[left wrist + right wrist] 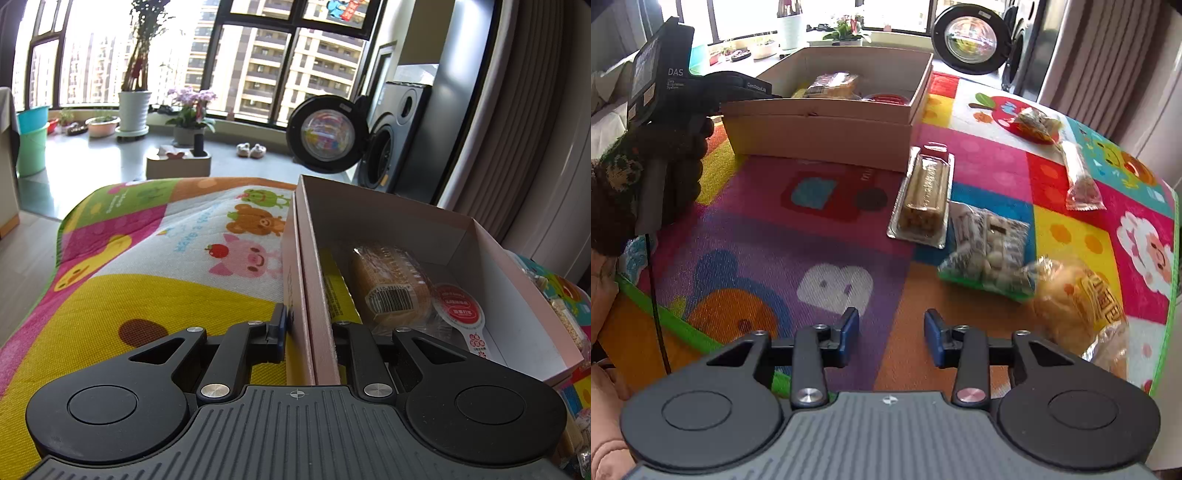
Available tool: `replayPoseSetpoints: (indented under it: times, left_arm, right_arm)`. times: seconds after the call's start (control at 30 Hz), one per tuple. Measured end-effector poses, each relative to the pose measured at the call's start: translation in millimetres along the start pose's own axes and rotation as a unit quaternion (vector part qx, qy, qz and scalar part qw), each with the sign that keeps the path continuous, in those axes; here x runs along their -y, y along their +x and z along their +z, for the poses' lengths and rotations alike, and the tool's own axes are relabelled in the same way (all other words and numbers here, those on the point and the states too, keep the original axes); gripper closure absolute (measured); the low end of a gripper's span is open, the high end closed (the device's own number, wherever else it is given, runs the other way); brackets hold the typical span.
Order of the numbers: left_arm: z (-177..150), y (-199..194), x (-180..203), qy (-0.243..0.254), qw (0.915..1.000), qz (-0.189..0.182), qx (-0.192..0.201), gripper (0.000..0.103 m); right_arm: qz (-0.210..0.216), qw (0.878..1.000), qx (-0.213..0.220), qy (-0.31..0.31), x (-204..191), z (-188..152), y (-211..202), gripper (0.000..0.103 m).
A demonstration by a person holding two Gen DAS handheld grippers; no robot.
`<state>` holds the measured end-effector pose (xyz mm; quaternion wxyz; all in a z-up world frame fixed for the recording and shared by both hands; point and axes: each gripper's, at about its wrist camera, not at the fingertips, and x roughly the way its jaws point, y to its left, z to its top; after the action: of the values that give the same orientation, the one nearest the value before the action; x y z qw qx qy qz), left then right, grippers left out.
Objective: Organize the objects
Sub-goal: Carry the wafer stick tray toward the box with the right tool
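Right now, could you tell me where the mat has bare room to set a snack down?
The purple patch between the cardboard box and the right gripper is free. It is crowded right of that, around the tray cake, white candy bag and bun.

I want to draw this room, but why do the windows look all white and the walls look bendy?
Left wrist view: daylight blows out the tall black-framed window to white, and the fisheye lens bows the grey ribbed curtain. Right wrist view: the yellow plastic-wrapped bun near the edge looks smeared and soft, while the clear-tray cake bar stays sharper.
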<state>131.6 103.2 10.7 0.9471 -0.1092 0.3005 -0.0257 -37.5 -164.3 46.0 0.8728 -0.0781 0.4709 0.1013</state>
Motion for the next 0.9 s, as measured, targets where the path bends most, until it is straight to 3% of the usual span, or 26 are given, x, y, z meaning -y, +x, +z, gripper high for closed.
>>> replayPoseSetpoints:
  times: [0.03, 0.1, 0.17, 0.23, 0.33, 0.4, 0.43, 0.53, 0.57, 0.67, 0.73, 0.9]
  left_arm:
    - [0, 0, 0, 0.000, 1.0000, 0.000, 0.000, 0.087]
    - [0, 0, 0, 0.000, 1.0000, 0.000, 0.000, 0.087]
    - [0, 0, 0, 0.000, 1.0000, 0.000, 0.000, 0.087]
    - [0, 0, 0, 0.000, 1.0000, 0.000, 0.000, 0.087]
    - [0, 0, 0, 0.000, 1.0000, 0.000, 0.000, 0.087]
    - [0, 0, 0, 0.000, 1.0000, 0.000, 0.000, 0.087]
    - [0, 0, 0, 0.000, 1.0000, 0.000, 0.000, 0.087]
    - [0, 0, 0, 0.000, 1.0000, 0.000, 0.000, 0.087]
    - [0, 0, 0, 0.000, 1.0000, 0.000, 0.000, 0.087]
    - [0, 0, 0, 0.001, 1.0000, 0.000, 0.000, 0.087]
    - [0, 0, 0, 0.001, 1.0000, 0.000, 0.000, 0.087]
    - [0, 0, 0, 0.001, 1.0000, 0.000, 0.000, 0.087]
  right_arm:
    - [-0.014, 1.000, 0.002, 0.004, 3, -3, -3, 0.042]
    - [-0.048, 0.999, 0.011, 0.011, 12, -4, -3, 0.037]
    - [-0.044, 0.998, 0.011, 0.044, 27, 1, 2, 0.037]
    - [-0.008, 0.997, 0.012, 0.071, 35, 6, 6, 0.040]
    - [-0.001, 0.998, 0.012, 0.062, 29, 14, 17, 0.046]
    - [-0.026, 0.999, 0.018, 0.028, 23, 23, 24, 0.047]
    - [-0.039, 0.999, 0.022, 0.018, 23, 27, 25, 0.053]
    - [-0.139, 0.990, 0.039, -0.009, 28, 43, 31, 0.055]
    - [-0.131, 0.990, 0.048, 0.006, 34, 48, 28, 0.055]
    - [-0.017, 0.993, 0.066, 0.095, 55, 64, 18, 0.048]
    - [0.023, 0.990, 0.067, 0.125, 57, 74, 24, 0.041]
    - [-0.007, 0.993, 0.042, 0.108, 40, 90, 68, 0.042]
